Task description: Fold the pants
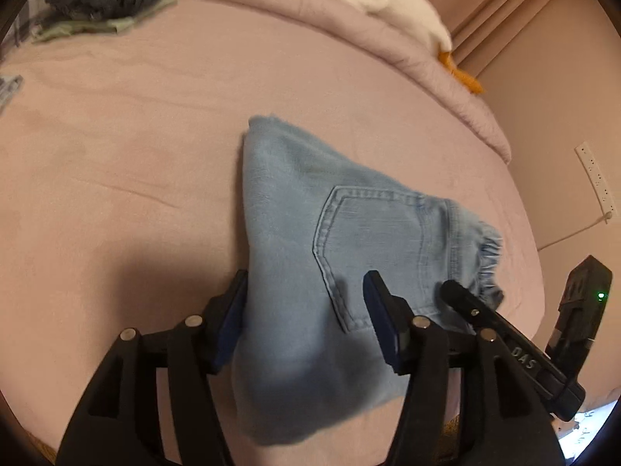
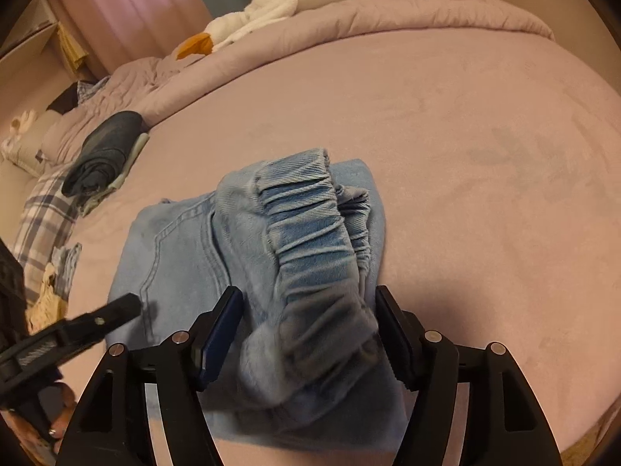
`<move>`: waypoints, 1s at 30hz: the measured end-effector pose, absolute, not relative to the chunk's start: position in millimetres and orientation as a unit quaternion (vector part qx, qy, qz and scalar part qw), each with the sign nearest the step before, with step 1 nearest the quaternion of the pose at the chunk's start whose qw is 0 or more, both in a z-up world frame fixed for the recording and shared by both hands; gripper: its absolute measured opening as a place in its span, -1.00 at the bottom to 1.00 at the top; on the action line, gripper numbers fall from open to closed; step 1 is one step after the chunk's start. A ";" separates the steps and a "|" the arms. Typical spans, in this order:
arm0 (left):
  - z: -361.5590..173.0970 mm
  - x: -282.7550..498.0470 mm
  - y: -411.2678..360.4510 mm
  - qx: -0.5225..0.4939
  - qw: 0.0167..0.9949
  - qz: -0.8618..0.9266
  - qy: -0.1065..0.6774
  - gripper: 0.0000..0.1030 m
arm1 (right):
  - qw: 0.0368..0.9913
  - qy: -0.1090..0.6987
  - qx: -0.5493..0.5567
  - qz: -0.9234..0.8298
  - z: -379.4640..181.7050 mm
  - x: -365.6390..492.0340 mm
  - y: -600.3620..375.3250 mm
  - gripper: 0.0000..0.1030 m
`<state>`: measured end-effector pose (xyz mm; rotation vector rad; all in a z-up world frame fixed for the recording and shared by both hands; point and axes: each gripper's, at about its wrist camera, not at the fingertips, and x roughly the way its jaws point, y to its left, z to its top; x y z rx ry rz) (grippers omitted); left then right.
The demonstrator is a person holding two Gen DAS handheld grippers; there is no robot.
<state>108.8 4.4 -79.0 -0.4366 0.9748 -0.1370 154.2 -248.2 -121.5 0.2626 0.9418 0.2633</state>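
Light blue folded jeans [image 1: 295, 194] lie on a pink bed sheet [image 1: 116, 136], back pocket [image 1: 372, 233] facing up. My left gripper [image 1: 306, 287] stands open astride the near fold, with denim between its fingers and the pads not pinching it. In the right wrist view the jeans [image 2: 174, 240] show their gathered elastic waistband [image 2: 310, 225] on top. My right gripper [image 2: 308, 303] is open around the waistband's near end, which bulges loosely between the pads. Each view catches the other gripper's finger: the right one [image 1: 465, 303] and the left one [image 2: 116, 310].
A stack of dark folded clothes [image 2: 104, 151] sits at the far left near a plaid cloth [image 2: 42, 213]. A white plush goose [image 2: 291, 0] lies on the bunched duvet [image 2: 427, 15] at the back. A power strip [image 1: 595, 178] hangs on the wall past the bed's right edge.
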 end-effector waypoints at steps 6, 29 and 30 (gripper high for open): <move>-39.5 69.3 0.8 -0.189 0.886 -0.073 0.418 0.49 | 0.887 0.429 0.117 0.121 -103.4 133.9 -254.2 0.37; -0.8 -19.6 -13.5 -0.148 0.919 -0.038 0.363 0.99 | 0.932 0.321 0.076 0.149 -35.8 55.4 -240.7 0.77; -1.6 -20.5 -14.5 -0.146 0.919 -0.037 0.364 0.98 | 0.932 0.321 0.073 0.148 -36.4 54.4 -239.8 0.77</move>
